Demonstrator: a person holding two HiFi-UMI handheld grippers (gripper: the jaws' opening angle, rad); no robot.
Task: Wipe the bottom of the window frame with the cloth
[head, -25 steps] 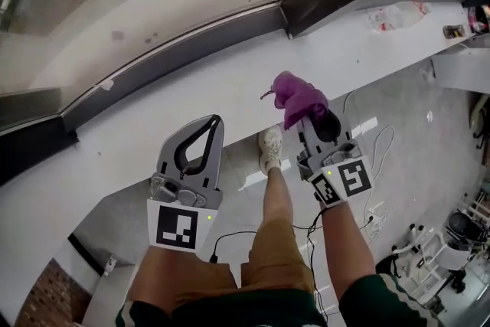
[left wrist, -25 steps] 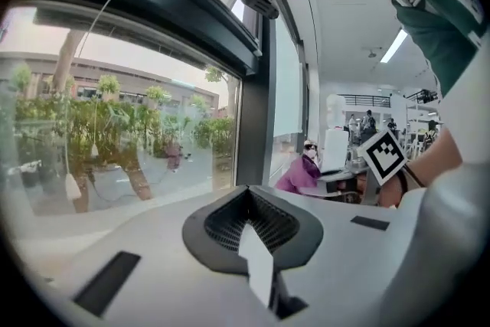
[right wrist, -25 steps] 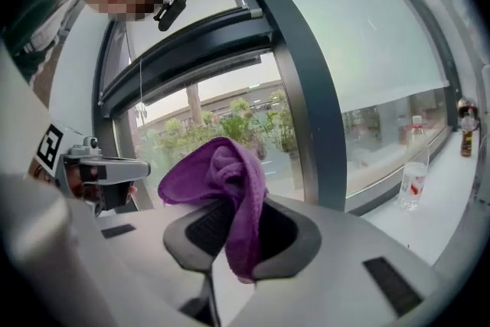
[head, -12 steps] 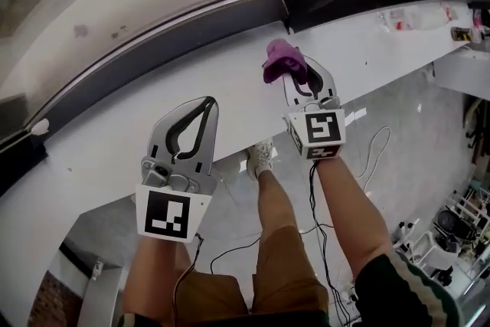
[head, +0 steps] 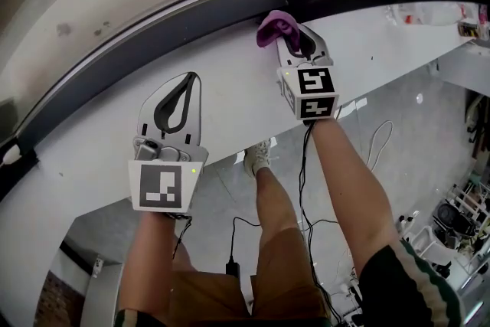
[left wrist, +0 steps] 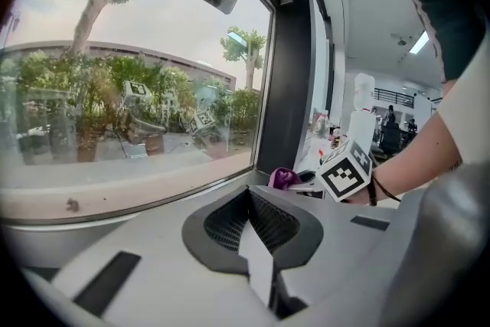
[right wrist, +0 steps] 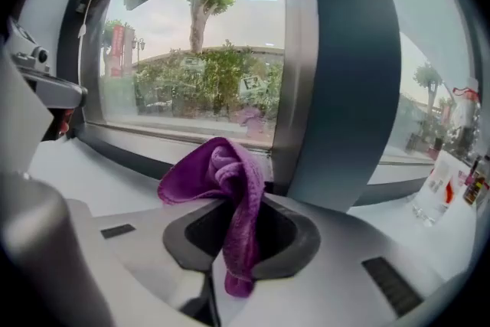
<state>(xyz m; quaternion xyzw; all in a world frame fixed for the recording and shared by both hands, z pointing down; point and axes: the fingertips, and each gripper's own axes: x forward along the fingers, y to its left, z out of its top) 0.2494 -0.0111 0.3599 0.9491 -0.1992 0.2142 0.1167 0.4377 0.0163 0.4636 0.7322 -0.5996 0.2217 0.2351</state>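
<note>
Wipe not visibly begun, by my read. Gripping the crumpled purple microfibre cloth (head: 274, 25) in the right tool (head: 297, 36), jaws pinched on its middle, loose ends bunched just past the tips. Sitting at the dark grey bottom rail of the window frame (head: 153, 42), right beside the dark vertical post (right wrist: 344, 73); can't tell if touching. Leaves the full rail off to the tool's left to do. Holding nothing in the left tool (head: 184, 82), jaws pressed together, above the white window ledge (head: 230, 103). Underneath both tools, past the ledge edge: grey floor (head: 413, 165).
</note>
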